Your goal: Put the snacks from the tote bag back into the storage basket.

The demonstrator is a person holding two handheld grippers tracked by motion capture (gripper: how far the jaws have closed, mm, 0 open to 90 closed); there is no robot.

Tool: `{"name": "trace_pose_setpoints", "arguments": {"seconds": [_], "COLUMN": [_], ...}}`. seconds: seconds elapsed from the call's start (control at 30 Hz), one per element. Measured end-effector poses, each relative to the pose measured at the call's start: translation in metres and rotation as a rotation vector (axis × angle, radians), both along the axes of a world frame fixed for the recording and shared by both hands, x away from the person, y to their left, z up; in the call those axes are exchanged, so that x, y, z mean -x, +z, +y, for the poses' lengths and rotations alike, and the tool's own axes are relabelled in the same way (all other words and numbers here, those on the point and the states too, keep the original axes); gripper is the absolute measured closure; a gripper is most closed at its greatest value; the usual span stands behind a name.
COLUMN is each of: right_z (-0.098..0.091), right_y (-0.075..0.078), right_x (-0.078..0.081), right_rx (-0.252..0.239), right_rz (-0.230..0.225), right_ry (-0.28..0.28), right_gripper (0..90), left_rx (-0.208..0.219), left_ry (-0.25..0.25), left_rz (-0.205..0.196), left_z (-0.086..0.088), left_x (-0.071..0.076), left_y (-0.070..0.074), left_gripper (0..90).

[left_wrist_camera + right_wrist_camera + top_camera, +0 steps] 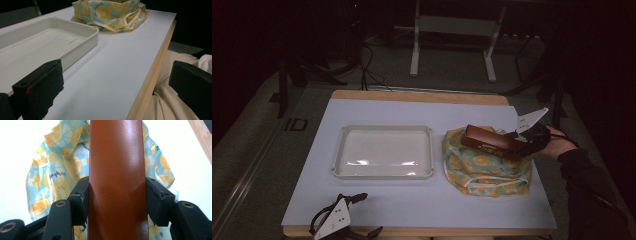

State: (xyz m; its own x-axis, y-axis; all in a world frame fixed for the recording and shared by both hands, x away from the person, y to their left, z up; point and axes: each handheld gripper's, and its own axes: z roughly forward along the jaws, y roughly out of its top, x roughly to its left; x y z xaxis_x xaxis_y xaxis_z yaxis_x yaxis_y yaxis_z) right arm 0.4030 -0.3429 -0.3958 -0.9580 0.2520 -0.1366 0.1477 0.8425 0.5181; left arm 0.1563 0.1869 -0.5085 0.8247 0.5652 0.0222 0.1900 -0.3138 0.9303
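A long brown box [489, 142] hangs above a fruit-print bag [484, 165] on the right of the white board. My right gripper [518, 144] is shut on the box's right end; in the right gripper view the box [117, 182] runs up between both black pads [83, 202], with the bag [55, 177] beneath it. My left gripper [346, 220] rests at the board's front-left edge with its jaws wide apart, and the left gripper view shows nothing between them [116, 90].
A shallow white tray [384, 174] lies at the board's middle-left, also close ahead in the left gripper view [82, 42]. The wooden table edge [150, 82] runs beside a person's beige trousers [170, 105]. A table frame [452, 35] stands on the dark floor behind.
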Motion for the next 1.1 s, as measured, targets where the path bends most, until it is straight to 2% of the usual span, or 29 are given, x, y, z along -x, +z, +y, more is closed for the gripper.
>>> {"name": "trace_pose_setpoints", "arguments": {"seconds": [0.3, 0.6, 1.1], "right_z": [0.013, 0.033, 0.084], "right_y": [0.019, 0.035, 0.044], "right_x": [-0.002, -0.002, -0.006], "right_rx": [0.004, 0.010, 0.020], "right_rz": [-0.019, -0.040, -0.055], "right_ry": [0.011, 0.046, 0.139], "right_gripper": [43.1, 43.1, 43.1], "left_rx": [-0.003, 0.000, -0.004], "left_ry": [-0.004, -0.006, -0.017], "left_rz": [0.001, 0.001, 0.002], "left_z": [0.000, 0.000, 0.000], "left_x": [0.000, 0.000, 0.000], "left_y": [0.000, 0.000, 0.000], "left_gripper": [0.0, 0.0, 0.0]}}
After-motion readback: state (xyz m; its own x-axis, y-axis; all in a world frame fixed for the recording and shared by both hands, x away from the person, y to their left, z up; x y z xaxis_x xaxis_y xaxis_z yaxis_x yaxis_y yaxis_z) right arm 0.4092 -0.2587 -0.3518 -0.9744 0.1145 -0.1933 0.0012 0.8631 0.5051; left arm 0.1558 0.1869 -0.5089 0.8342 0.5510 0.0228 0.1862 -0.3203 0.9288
